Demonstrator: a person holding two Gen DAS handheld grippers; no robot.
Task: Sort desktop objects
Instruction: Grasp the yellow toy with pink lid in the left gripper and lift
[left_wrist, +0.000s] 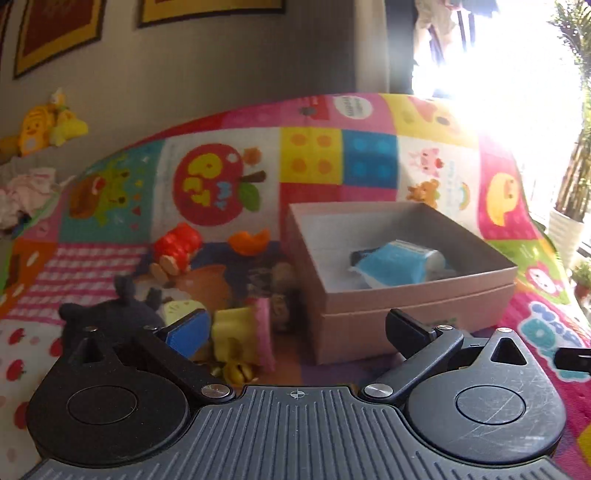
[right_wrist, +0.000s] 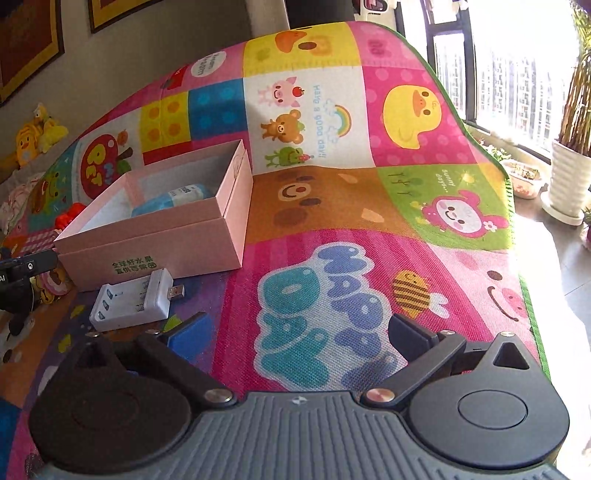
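Right gripper (right_wrist: 295, 332) wide open, holding nothing. Swing left to the white charger (right_wrist: 131, 301), straddle its short sides, close firmly, then lift into the pink box (right_wrist: 155, 236).

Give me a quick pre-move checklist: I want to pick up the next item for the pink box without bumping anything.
1. Right gripper empty, jaws wide: ok.
2. Left gripper empty, jaws wide: ok.
3. Pink box open, with room inside: ok; only a blue-and-white packet lies in it.
4. White battery charger free to grasp: ok, apart from the box front.
5. Toy pile separable: cannot tell, blurred and overlapping.
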